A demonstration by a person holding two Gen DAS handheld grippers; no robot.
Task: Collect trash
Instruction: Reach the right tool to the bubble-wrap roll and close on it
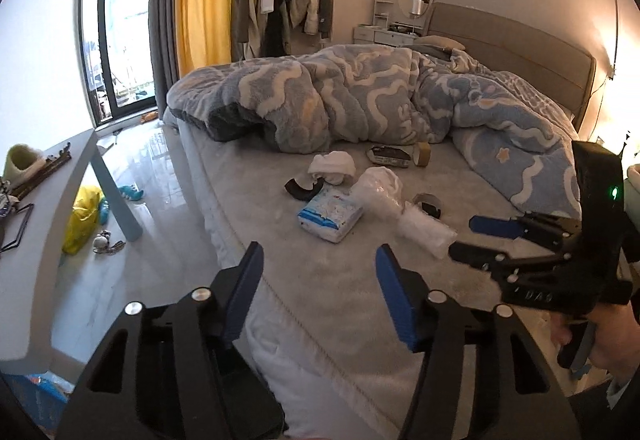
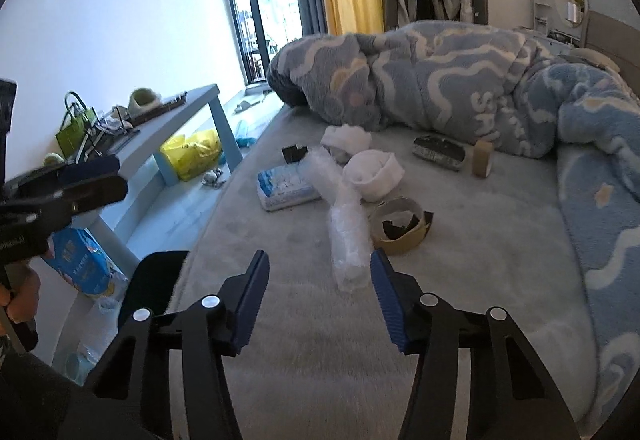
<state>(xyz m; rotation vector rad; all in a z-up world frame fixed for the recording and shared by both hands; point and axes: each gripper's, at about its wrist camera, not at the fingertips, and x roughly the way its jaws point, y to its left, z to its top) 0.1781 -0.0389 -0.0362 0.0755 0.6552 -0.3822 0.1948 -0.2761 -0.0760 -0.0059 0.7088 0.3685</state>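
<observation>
Trash lay scattered on the grey bed sheet [image 2: 304, 320], below the bunched blue patterned duvet [image 2: 440, 80]. I noted a stack of clear plastic cups [image 2: 346, 236], a tissue pack [image 2: 286, 186] just left of it, a crumpled white wad [image 2: 374, 172], a torn cardboard tape ring [image 2: 400, 226] touching the cups' right side, and a brown tape roll [image 2: 482, 158] beside a dark packet [image 2: 438, 152] near the duvet. My right gripper [image 2: 318, 296] hung released above the sheet, its jaws apart and empty, the cup stack just ahead. My left gripper [image 1: 320, 280] was likewise unclenched, nothing between its pads, over the bed's near edge. A yellow bag [image 1: 82, 218] sat on the floor under the pale blue table [image 1: 86, 160].
</observation>
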